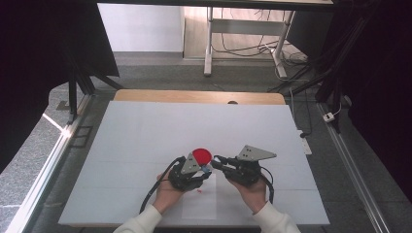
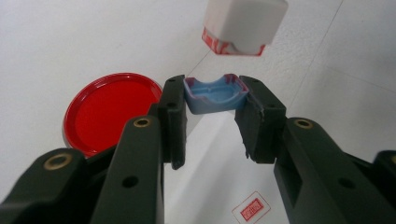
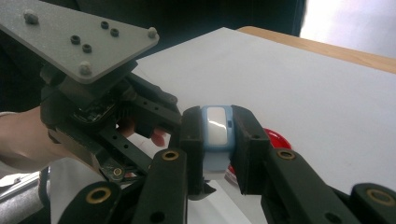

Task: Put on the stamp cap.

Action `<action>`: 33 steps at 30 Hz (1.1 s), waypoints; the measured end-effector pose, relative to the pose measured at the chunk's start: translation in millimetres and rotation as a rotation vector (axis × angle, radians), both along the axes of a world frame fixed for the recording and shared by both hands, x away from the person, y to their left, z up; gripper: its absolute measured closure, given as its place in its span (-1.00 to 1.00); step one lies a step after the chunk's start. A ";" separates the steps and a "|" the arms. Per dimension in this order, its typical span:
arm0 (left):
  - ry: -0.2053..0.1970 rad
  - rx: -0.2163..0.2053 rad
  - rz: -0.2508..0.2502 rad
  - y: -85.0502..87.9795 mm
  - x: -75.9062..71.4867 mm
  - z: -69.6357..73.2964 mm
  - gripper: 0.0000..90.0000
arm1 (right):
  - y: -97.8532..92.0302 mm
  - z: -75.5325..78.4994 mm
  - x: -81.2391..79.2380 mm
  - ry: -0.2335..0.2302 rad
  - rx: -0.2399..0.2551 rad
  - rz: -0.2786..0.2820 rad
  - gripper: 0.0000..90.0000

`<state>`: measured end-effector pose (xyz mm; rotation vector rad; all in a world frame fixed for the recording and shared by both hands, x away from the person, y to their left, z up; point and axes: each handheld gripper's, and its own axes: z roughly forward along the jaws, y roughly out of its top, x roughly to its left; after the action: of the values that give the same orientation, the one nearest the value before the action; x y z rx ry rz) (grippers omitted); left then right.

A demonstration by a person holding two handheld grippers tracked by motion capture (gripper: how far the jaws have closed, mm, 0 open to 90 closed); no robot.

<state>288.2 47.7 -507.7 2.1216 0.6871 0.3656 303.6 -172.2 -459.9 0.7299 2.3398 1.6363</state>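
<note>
- The left gripper (image 2: 212, 119) pinches a small blue cap (image 2: 215, 95) by its two short sides; the cap is a shallow plastic shell, hollow side showing, with red smears on its rim.
- The right gripper (image 3: 217, 140) is clamped on a stamp (image 3: 216, 133), a blue-and-white plastic block, just above the table (image 1: 145, 131) near the front edge.
- In the left gripper view the stamp's base (image 2: 243, 25), white with red ink at its edges, hangs just beyond the cap.
- Both pieces look light, stiff and smooth, so likely slippery; flat sides give the surest hold.
- A round, glossy red lid (image 2: 112, 109) lies flat beside them.
- A red stamped mark (image 2: 251, 212) sits on the white sheet below.
</note>
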 end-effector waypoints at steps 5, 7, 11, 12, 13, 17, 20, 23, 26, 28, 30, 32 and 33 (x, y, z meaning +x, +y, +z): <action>0.000 0.003 -0.003 -1.6 -0.1 -0.4 0.41 | 2.8 -1.6 -0.8 0.000 -0.008 -0.006 0.66; -0.001 0.003 -0.002 -2.1 -0.3 -0.6 0.41 | 3.0 -1.8 -0.9 0.001 -0.007 -0.011 0.66; -0.002 0.004 -0.004 -2.5 -0.6 -0.8 0.41 | 4.4 -2.4 -1.6 0.005 -0.004 -0.018 0.66; -0.002 0.004 -0.004 -2.6 -0.7 -0.9 0.41 | 5.0 -2.6 -1.9 0.005 -0.005 -0.018 0.66; -0.001 0.005 -0.003 -2.7 -0.7 -1.0 0.41 | 5.7 -2.8 -2.3 0.005 -0.006 -0.019 0.66; -0.004 0.008 -0.002 -3.3 -1.4 -1.0 0.41 | 7.1 -3.4 -3.0 0.012 -0.008 -0.025 0.66; -0.006 0.008 -0.002 -3.3 -1.4 -1.1 0.41 | 8.0 -4.0 -3.2 0.019 -0.005 -0.032 0.66; -0.007 0.010 -0.001 -3.1 -1.4 -1.1 0.41 | 8.6 -4.3 -3.4 0.023 -0.003 -0.040 0.66; -0.010 0.011 0.000 -3.1 -1.5 -1.1 0.41 | 8.6 -4.6 -3.2 0.029 -0.006 -0.045 0.66; -0.011 0.010 0.000 -3.1 -1.6 -1.0 0.41 | 8.8 -5.0 -3.2 0.035 -0.008 -0.048 0.66; -0.013 0.009 0.001 -3.1 -1.7 -0.9 0.41 | 9.4 -5.4 -3.5 0.038 -0.009 -0.047 0.66; -0.014 0.011 0.001 -3.2 -1.8 -0.9 0.41 | 10.3 -6.1 -3.7 0.039 -0.012 -0.048 0.66; -0.014 0.013 0.001 -3.3 -1.9 -1.1 0.41 | 10.6 -6.4 -3.9 0.041 -0.013 -0.049 0.66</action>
<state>286.3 44.3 -508.8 2.1295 0.6792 0.3866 299.7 -161.6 -466.3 0.8188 2.3389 1.5996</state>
